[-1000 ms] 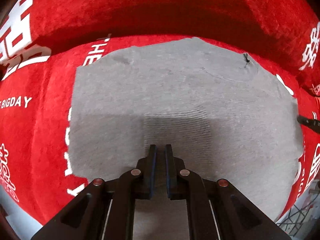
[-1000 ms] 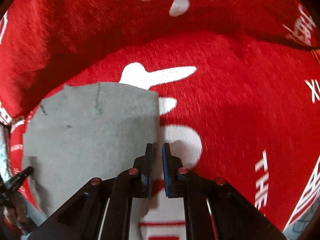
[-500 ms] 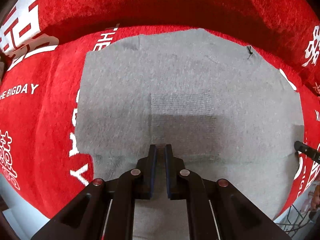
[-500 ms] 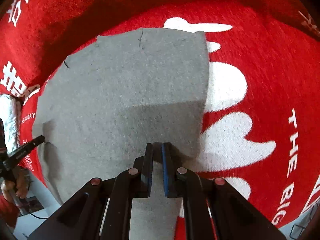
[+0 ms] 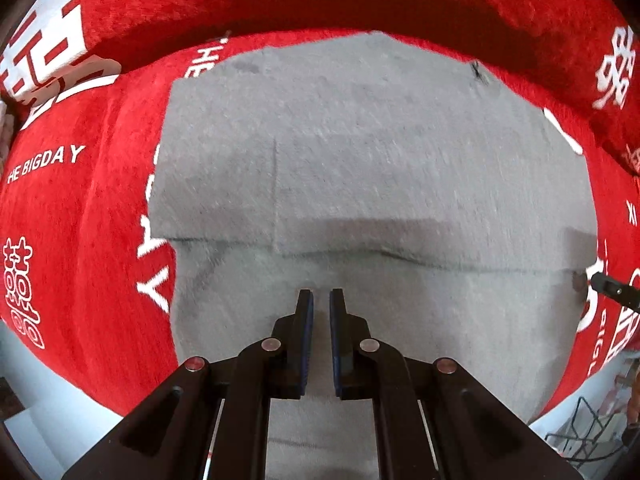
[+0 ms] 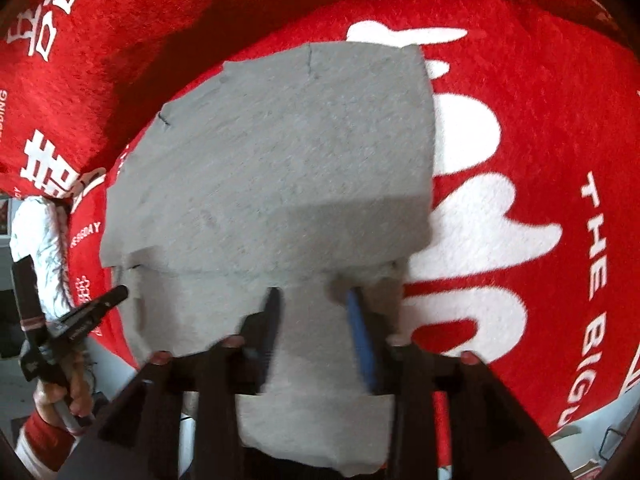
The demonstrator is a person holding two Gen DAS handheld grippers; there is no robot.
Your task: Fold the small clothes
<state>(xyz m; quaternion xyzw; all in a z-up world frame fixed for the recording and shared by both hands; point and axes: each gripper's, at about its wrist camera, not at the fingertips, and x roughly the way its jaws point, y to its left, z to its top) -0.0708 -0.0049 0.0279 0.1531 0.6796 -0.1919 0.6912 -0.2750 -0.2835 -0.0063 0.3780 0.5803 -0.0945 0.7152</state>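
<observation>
Lying folded: grey garment [image 6: 280, 168] | red blanket [image 6: 540, 100] beneath

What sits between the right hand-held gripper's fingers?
Grey cloth: a folded edge runs between the opening fingers of the right hand-held gripper, apparently unpinched, over the red blanket. Right wrist view.

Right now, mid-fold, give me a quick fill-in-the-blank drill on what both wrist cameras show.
1. The garment being folded is ____ in colour.
2. It lies on a ____ blanket with white lettering.
3. The left gripper has its jaws ____.
4. The right gripper, jaws opening, shows a ____ pad on one finger.

Missing words: grey; red; shut; blue
</observation>
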